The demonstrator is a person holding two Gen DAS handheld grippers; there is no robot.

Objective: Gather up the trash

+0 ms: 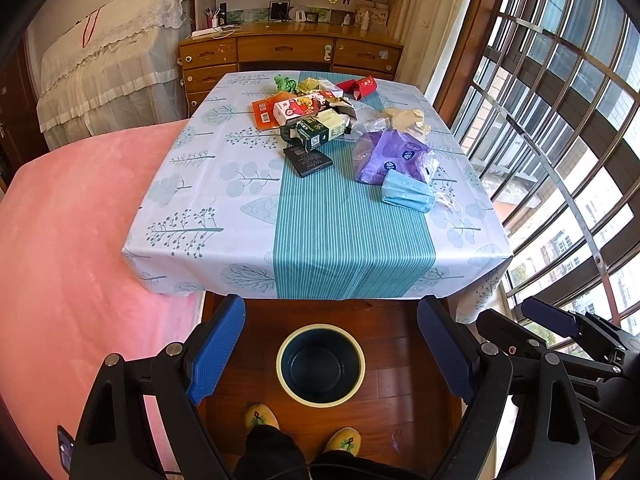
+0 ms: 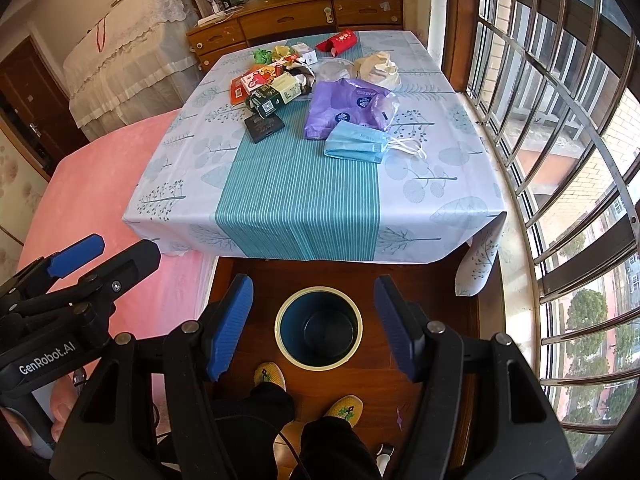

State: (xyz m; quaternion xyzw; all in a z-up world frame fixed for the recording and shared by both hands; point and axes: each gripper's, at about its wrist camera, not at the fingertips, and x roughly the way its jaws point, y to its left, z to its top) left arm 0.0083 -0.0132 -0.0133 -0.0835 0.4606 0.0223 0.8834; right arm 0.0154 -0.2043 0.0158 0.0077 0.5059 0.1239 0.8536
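A pile of trash lies on the far half of the table [image 1: 200, 208]: a blue face mask [image 1: 406, 196], a purple plastic bag [image 1: 394, 156], a black packet [image 1: 307, 161], a green and yellow box [image 1: 320, 130], a red and white carton [image 1: 300, 108] and a red packet [image 1: 358, 86]. The mask [image 2: 356, 144] and purple bag [image 2: 346, 106] also show in the right wrist view. A blue bin with a cream rim [image 1: 320, 364] [image 2: 318, 326] stands empty on the floor before the table. My left gripper [image 1: 332, 354] and right gripper [image 2: 314, 326] are both open and empty, held above the bin.
A pink bed [image 1: 72, 240] lies left of the table. A barred window [image 1: 560, 140] runs along the right. A wooden dresser [image 1: 288, 52] stands behind the table. The person's feet in yellow slippers [image 1: 262, 418] are on the wooden floor near the bin.
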